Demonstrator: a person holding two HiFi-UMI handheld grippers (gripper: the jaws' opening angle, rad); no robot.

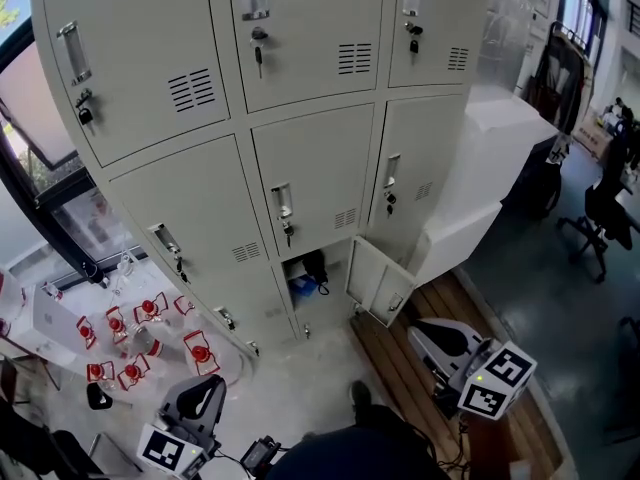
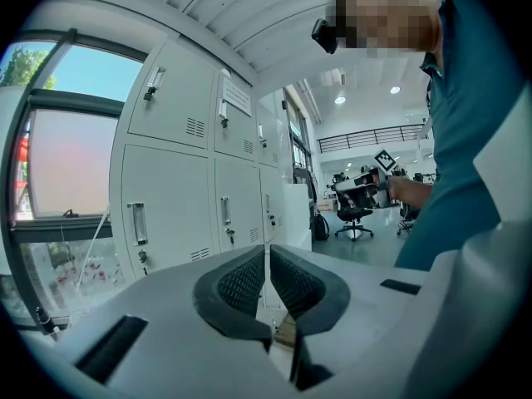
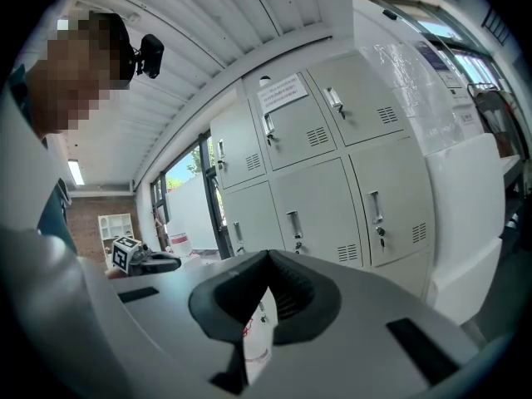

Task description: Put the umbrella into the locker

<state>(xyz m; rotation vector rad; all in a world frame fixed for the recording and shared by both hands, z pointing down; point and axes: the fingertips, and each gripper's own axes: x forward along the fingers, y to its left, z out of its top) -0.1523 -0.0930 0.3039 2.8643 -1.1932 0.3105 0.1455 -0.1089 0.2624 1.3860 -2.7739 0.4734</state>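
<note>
The grey locker bank (image 1: 300, 168) fills the head view. One bottom compartment stands open, its door (image 1: 380, 282) swung out to the right. Inside it lies a dark bundle that looks like the folded umbrella (image 1: 316, 265), above something blue (image 1: 301, 289). My left gripper (image 1: 205, 393) is at the lower left, well back from the lockers, shut with nothing between its pads (image 2: 268, 249). My right gripper (image 1: 425, 330) is at the lower right, near the open door and apart from it. It is also shut and empty (image 3: 268, 256). Both point roughly level at the closed locker doors (image 2: 166, 214) (image 3: 374, 206).
Several red-and-white objects (image 1: 130, 338) lie on the floor at the left by the window (image 1: 40, 158). A wooden strip (image 1: 410, 368) runs along the floor under my right gripper. A white cabinet (image 1: 490, 178) adjoins the lockers at right, with office chairs (image 1: 600, 218) beyond.
</note>
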